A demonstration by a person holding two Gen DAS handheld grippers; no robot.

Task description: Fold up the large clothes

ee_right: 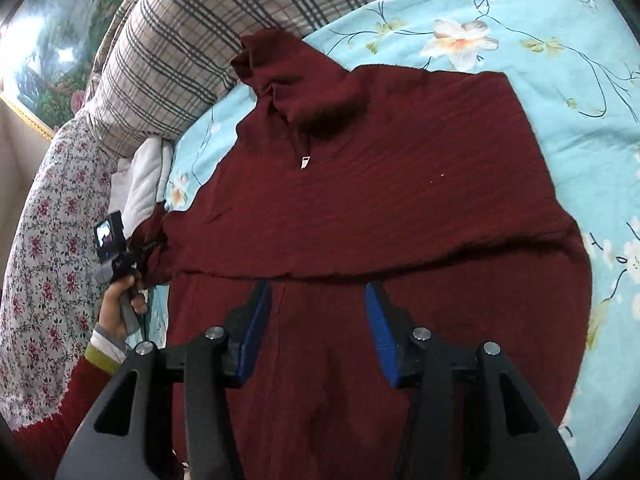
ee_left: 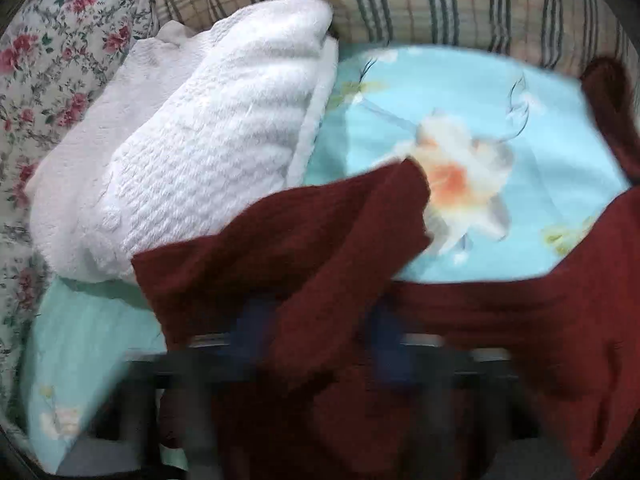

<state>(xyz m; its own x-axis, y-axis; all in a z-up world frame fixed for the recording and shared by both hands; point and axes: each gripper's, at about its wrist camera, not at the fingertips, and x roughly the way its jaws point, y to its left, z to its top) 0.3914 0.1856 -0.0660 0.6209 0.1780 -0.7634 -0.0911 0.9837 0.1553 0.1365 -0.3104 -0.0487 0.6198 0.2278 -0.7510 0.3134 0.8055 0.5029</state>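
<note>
Nearest the right camera, the right gripper is hovering wide open over the maroon sweater; its collar is pointing away toward the plaid pillow; the left gripper is clamping a sleeve on the blue bedsheet.

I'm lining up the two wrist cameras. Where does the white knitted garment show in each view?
Left wrist: white knitted garment fills the upper left, large, beside the maroon sweater.
Right wrist: a small white strip at mid-left, under the plaid pillow.
Shared landmark: the plaid pillow.
</note>
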